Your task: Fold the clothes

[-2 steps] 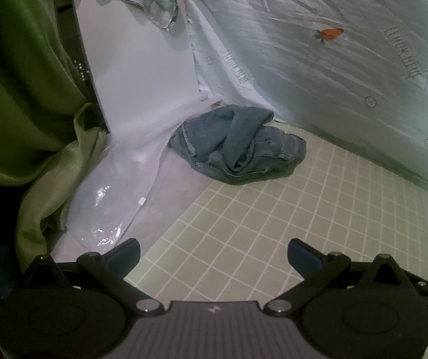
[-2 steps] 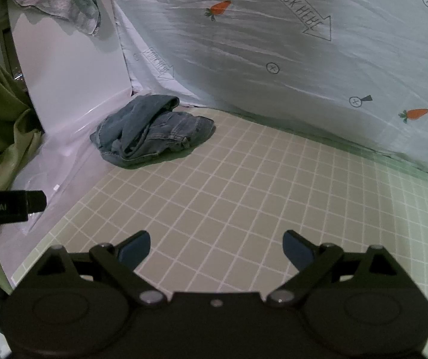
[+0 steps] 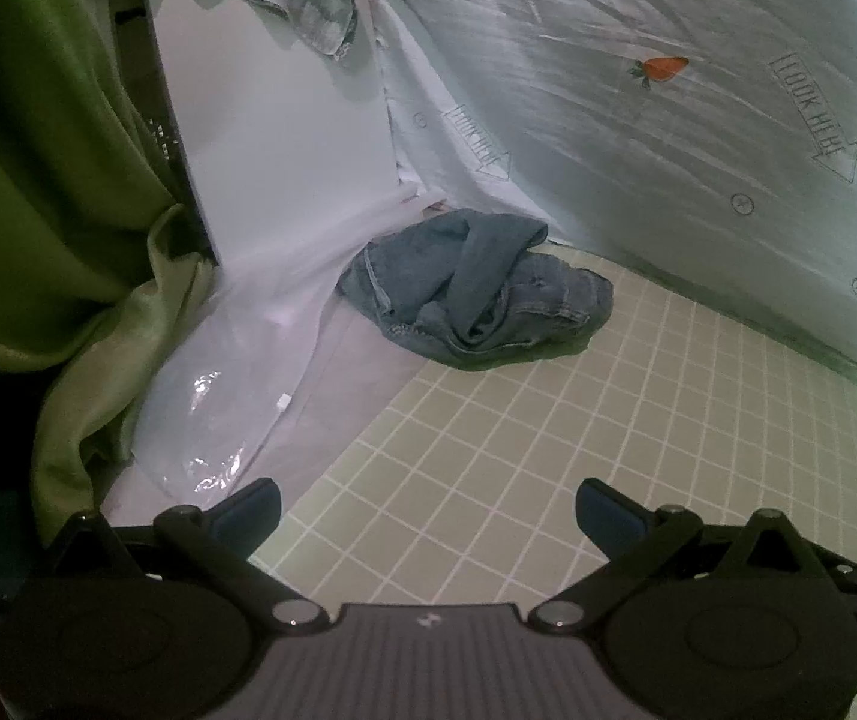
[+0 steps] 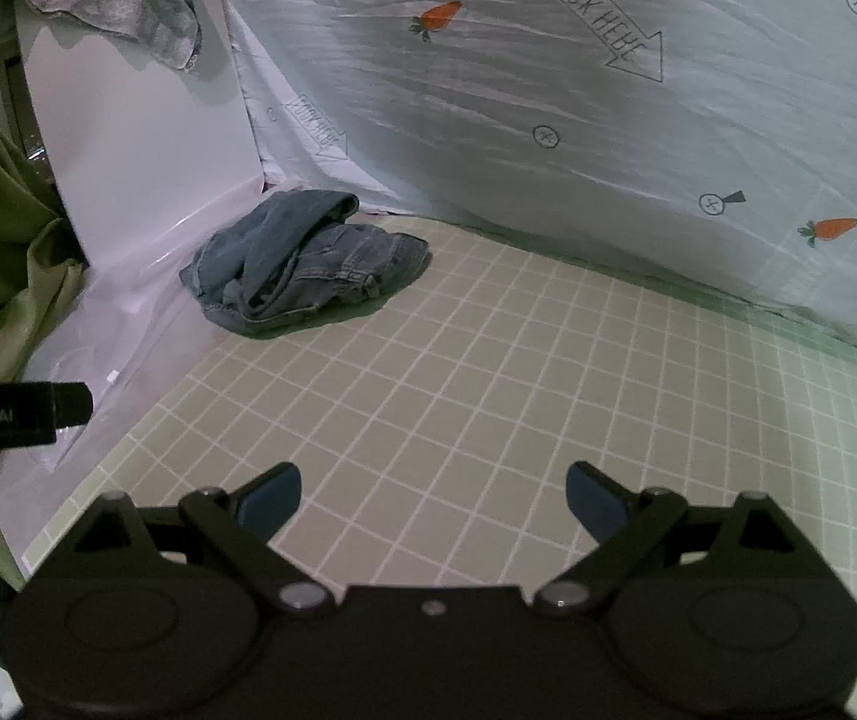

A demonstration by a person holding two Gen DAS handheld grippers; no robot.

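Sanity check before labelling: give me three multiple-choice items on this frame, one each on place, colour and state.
1. Where does the denim garment lie?
A. far corner of the grid mat
B. between the right gripper's fingers
C. draped over the white board

2. What colour is the curtain at the left?
A. red
B. green
C. black

3. How does the denim garment lie?
A. folded flat
B. hung up
C. crumpled in a heap

Key: 1 A, it sits on the mat near the white board. 2 B, plainly green. 3 C, bunched, with loose folds.
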